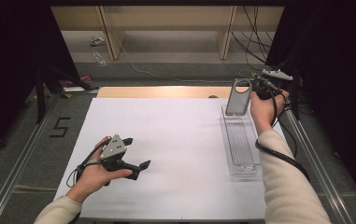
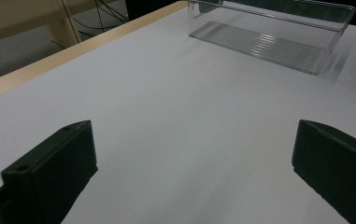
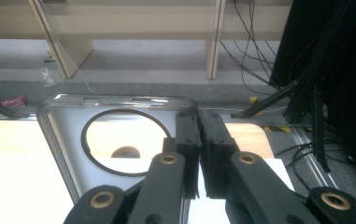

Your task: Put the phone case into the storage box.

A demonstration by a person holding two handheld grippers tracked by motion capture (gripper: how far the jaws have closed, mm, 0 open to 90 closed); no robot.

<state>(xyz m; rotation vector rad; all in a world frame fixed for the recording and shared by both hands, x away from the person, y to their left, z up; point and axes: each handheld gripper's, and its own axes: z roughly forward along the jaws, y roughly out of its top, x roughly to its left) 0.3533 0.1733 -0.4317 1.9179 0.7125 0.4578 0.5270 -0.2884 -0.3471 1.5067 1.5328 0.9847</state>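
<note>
A flat translucent grey case with a round hole near its top stands upright over the far end of a long clear plastic tray at the table's right. My right gripper is shut on the case's right edge. In the right gripper view the jaws of that gripper pinch the case beside its hole. My left gripper rests open, holding nothing, on the white tabletop at the front left. The left gripper view shows the left gripper with jaws wide apart and the tray ahead.
A wooden strip runs along the table's far edge. Beyond it are wooden shelf legs, loose cables and a white power strip. Metal rails flank the table, with a "5" marked on the floor at the left.
</note>
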